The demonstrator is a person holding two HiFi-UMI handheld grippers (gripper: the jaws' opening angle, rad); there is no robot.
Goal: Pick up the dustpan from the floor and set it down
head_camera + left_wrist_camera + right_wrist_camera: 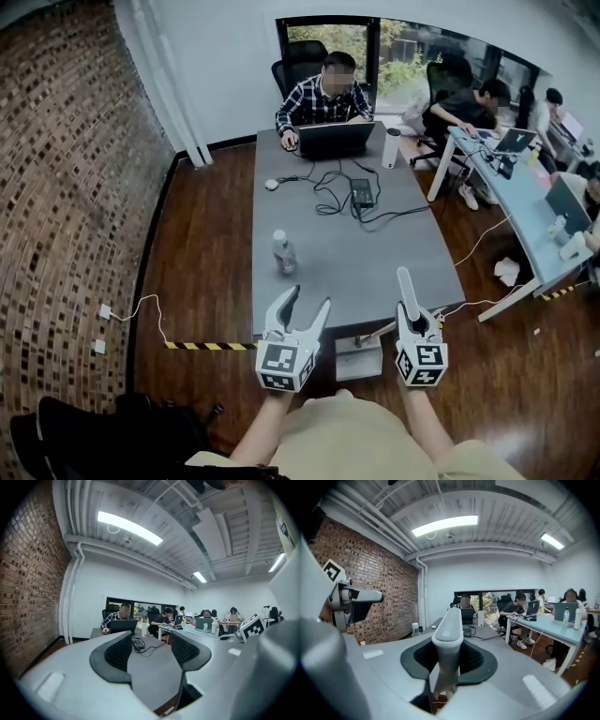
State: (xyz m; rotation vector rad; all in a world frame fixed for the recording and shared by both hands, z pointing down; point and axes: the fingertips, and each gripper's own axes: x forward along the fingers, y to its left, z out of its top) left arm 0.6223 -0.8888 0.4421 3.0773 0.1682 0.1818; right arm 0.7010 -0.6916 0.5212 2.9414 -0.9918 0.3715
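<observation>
white dustpan handle (448, 625) is squeezed tight between my right gripper (409, 314) jaws; my left gripper (309, 300) jaws stand wide apart.

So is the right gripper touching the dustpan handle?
Touching. The right gripper view shows the right gripper closed on the dustpan handle, with its pads pressing on both sides.

left gripper (309, 296), right gripper (407, 292): grey, black pads (118, 652) | cubes (284, 366): black-white markers | clothing (356, 441): beige

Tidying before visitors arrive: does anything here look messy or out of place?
A crumpled white wad lies on the brown wooden floor by the pale blue desk, and black cables sprawl loosely across the grey table. Nothing looks spilled or broken.
</observation>
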